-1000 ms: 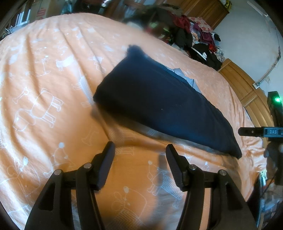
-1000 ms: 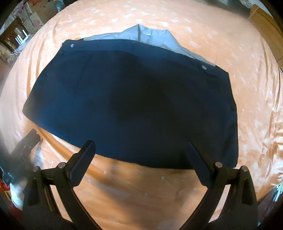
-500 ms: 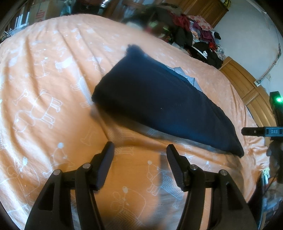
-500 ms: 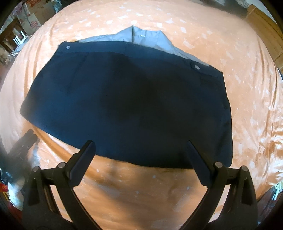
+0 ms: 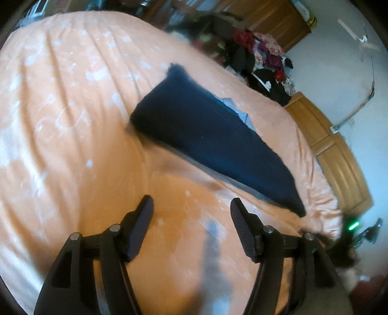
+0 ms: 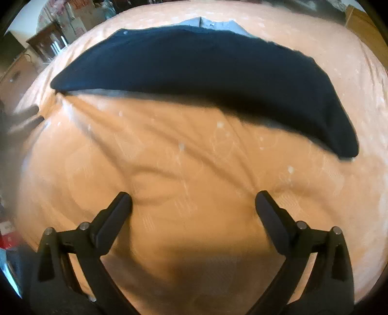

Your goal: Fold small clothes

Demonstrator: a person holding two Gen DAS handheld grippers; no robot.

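Observation:
A dark navy garment [image 5: 206,135] lies flat on the orange bed sheet [image 5: 60,109], with a strip of grey lining [image 5: 238,112] showing along its far edge. In the right wrist view the same navy garment [image 6: 206,72] stretches across the upper part of the sheet, with the grey lining [image 6: 208,23] behind it. My left gripper [image 5: 191,210] is open over bare sheet, short of the garment's near edge. My right gripper [image 6: 194,201] is also open, low over the wrinkled orange sheet [image 6: 181,169], well back from the garment. Neither holds anything.
A heap of mixed clothes [image 5: 257,55] lies past the bed's far side. A wooden bed frame [image 5: 339,155] runs along the right. Wooden furniture and boxes [image 6: 48,41] stand beyond the bed at the upper left of the right wrist view.
Both grippers have pulled back from the garment. The right one dropped lower and backward, so the garment now sits far up in its view. Both stayed open.

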